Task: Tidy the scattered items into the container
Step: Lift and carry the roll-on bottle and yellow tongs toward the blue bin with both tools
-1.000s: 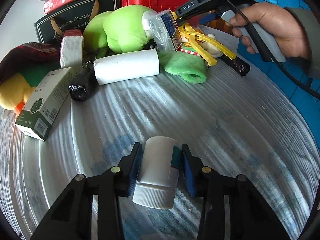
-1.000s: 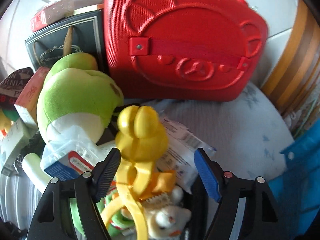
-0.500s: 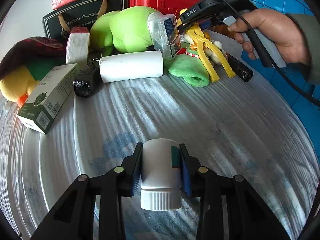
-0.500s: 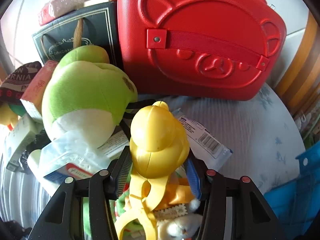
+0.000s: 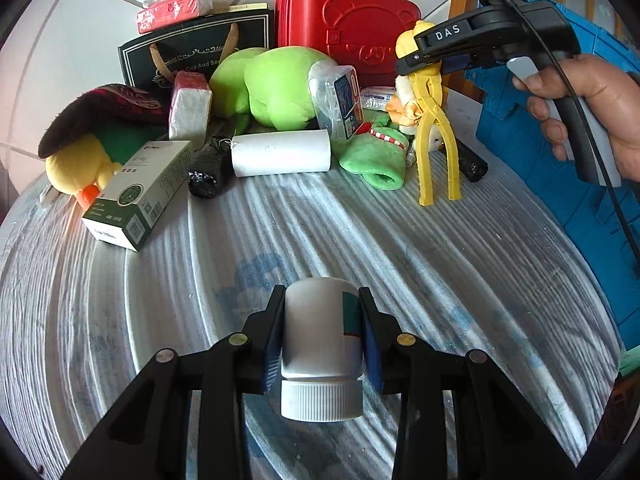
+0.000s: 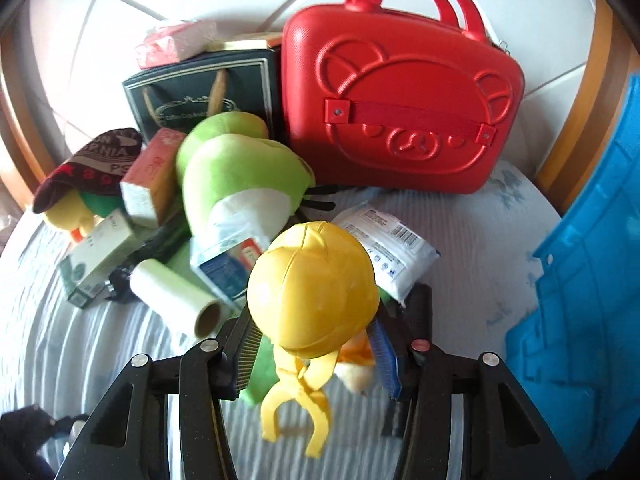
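Observation:
My left gripper is shut on a white bottle, its ribbed cap towards the camera, held a little above the striped cloth. In the right wrist view my right gripper is shut on the round head of yellow ball tongs. The same tongs hang handles down from the right gripper in the left wrist view, lifted off the pile, with a hand on the grip. The blue container stands at the right edge, also the blue container beside the right gripper.
A pile lies at the back: red case, green plush, white roll, green-and-white box, dark gift bag, capped yellow plush, black roll, green sock, white packet.
The right gripper's jaws closed on the yellow tongs' head and lifted them up off the pile. The left gripper tightened on the bottle and rose slightly.

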`<state>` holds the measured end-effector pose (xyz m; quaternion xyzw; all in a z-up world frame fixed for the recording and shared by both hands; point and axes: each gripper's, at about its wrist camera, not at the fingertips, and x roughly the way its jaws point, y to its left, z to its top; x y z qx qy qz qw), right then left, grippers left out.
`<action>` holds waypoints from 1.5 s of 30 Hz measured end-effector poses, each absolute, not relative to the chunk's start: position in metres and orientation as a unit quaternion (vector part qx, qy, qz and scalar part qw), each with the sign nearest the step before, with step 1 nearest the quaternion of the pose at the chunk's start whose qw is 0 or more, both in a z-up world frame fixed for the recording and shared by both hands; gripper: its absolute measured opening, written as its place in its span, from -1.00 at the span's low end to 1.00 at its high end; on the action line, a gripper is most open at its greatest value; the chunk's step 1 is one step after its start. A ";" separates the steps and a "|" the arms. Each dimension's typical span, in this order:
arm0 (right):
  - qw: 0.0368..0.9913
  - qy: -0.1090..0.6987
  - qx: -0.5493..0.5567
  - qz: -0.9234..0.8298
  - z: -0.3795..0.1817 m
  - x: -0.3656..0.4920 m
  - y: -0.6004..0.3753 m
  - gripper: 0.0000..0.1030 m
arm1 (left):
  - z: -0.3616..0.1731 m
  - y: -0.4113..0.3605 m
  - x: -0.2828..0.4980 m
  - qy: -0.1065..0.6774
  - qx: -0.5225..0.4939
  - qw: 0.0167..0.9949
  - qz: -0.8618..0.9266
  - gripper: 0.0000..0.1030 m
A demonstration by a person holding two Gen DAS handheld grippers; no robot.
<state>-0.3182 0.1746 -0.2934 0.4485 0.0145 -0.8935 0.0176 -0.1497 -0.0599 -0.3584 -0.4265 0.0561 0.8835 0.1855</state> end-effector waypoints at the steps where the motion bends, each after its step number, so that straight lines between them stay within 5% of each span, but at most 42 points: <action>1: 0.021 0.013 0.447 -0.894 -0.288 -0.313 0.173 -0.06 | -0.354 -0.060 -0.147 0.054 -0.427 0.185 0.884 -0.35; 45: 0.095 -0.007 0.319 -0.943 -0.040 -0.097 0.161 -0.12 | -0.135 -0.093 -0.059 0.069 -0.333 0.099 0.935 -0.35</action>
